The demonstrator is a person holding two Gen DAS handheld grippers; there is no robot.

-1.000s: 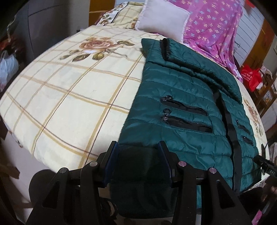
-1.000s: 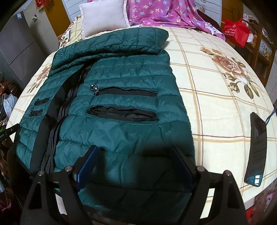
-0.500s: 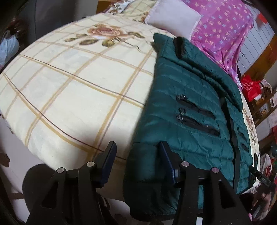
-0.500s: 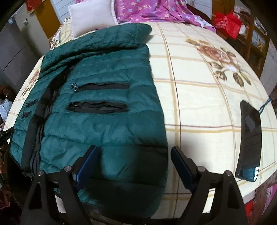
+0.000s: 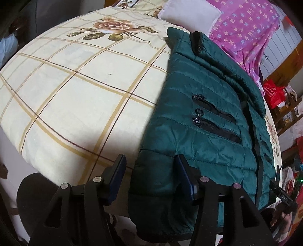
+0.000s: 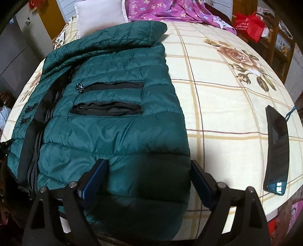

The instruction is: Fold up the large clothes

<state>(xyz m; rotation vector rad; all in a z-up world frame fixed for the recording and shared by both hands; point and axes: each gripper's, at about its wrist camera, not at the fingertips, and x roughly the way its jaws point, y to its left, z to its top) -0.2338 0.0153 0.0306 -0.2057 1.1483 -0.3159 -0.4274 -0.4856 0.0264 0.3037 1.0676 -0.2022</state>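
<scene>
A dark green quilted puffer jacket (image 5: 204,121) lies flat on the bed, front up, with black zip pockets; its hem hangs over the near edge. It also shows in the right wrist view (image 6: 113,117). My left gripper (image 5: 150,170) is open at the hem's left corner, one finger on the bedsheet side, the other over the jacket. My right gripper (image 6: 149,174) is open wide, its fingers straddling the hem's right corner. Neither grips the cloth.
The bed (image 5: 75,85) has a cream checked sheet with rose prints. A dark phone (image 6: 276,149) lies on the sheet right of the jacket. A white pillow (image 6: 100,15) and pink blanket (image 6: 170,9) lie at the head. A red bag (image 6: 250,26) stands beside the bed.
Both grippers have slid outward along the hem: the left toward the jacket's left corner, the right toward its right corner. Both stayed open. The jacket has not moved.
</scene>
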